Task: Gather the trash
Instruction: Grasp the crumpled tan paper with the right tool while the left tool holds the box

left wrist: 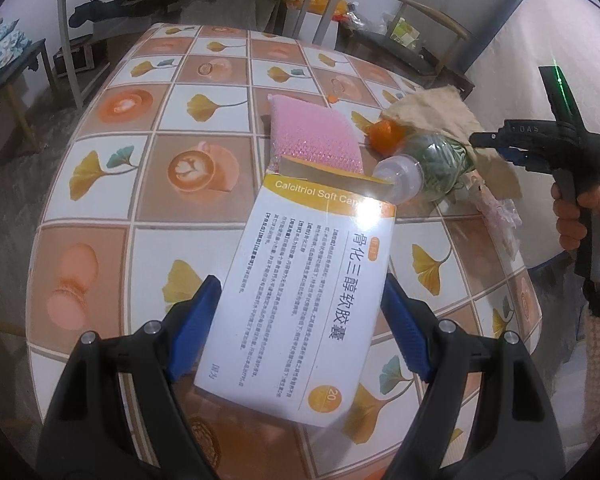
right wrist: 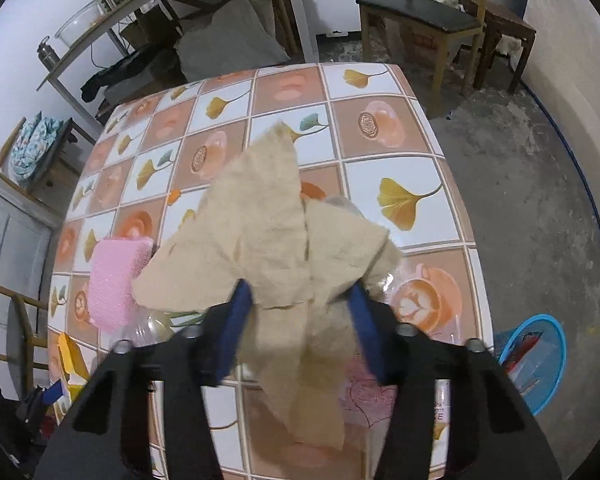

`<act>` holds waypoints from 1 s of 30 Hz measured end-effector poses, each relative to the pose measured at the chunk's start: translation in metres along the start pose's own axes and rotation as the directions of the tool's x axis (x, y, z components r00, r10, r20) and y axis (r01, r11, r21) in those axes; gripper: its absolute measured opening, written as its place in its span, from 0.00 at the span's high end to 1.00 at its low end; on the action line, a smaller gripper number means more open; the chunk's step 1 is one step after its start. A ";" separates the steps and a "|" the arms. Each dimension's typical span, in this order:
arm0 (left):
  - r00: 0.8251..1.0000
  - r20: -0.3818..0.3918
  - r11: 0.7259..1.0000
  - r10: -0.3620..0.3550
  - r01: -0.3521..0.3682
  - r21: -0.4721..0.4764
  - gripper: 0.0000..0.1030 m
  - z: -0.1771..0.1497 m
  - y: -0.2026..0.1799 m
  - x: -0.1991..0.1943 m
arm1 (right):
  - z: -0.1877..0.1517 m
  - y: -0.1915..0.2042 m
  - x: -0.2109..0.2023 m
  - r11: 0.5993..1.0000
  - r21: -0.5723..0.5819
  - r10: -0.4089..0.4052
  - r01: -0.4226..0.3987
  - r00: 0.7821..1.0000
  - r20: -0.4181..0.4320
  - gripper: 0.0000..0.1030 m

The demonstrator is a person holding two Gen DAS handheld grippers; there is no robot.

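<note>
A white and orange medicine box [left wrist: 296,320] sits between the blue pads of my left gripper [left wrist: 300,280], which is shut on its two long edges above the table. A crumpled beige paper towel [right wrist: 276,224] is pinched between the pads of my right gripper [right wrist: 300,304]. The left wrist view shows that gripper [left wrist: 488,140] at the right of the table, held by a hand, with the towel [left wrist: 432,112] at its tip. A clear plastic bottle [left wrist: 424,168] with a green label lies under the towel, beside an orange scrap [left wrist: 386,134].
A pink sponge [left wrist: 314,140] lies mid-table on the tile-patterned cloth [left wrist: 148,112]. A pink see-through wrapper [right wrist: 364,396] lies near the right edge. A blue basket [right wrist: 552,336] with litter stands on the floor to the right. Chairs [right wrist: 420,20] and shelves stand behind.
</note>
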State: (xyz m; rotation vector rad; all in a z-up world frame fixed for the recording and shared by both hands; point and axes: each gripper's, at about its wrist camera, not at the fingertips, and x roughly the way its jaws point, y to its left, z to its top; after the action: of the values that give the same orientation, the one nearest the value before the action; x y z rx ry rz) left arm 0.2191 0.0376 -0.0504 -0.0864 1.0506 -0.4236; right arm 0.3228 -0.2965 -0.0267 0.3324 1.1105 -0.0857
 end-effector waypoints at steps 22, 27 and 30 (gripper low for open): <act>0.999 -0.008 0.999 0.039 -0.039 -0.021 0.26 -0.005 0.002 0.007 | -0.123 -0.009 -0.137 0.952 -0.290 -0.055 0.097 0.988 0.147 0.96; 0.999 -0.018 0.999 0.043 -0.044 -0.026 0.26 -0.007 0.004 0.010 | -0.160 -0.007 -0.146 0.860 -0.427 -0.245 0.280 0.960 0.137 0.96; 0.999 -0.016 0.998 0.049 -0.049 -0.028 0.26 -0.007 0.005 0.009 | -0.171 0.003 -0.133 0.841 -0.488 -0.225 0.233 0.971 0.074 0.96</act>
State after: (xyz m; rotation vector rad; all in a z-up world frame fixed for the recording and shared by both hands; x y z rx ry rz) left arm 0.2190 0.0399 -0.0629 -0.0829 1.0716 -0.3657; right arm 0.1166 -0.2545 0.0239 -0.2657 1.1128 -0.0120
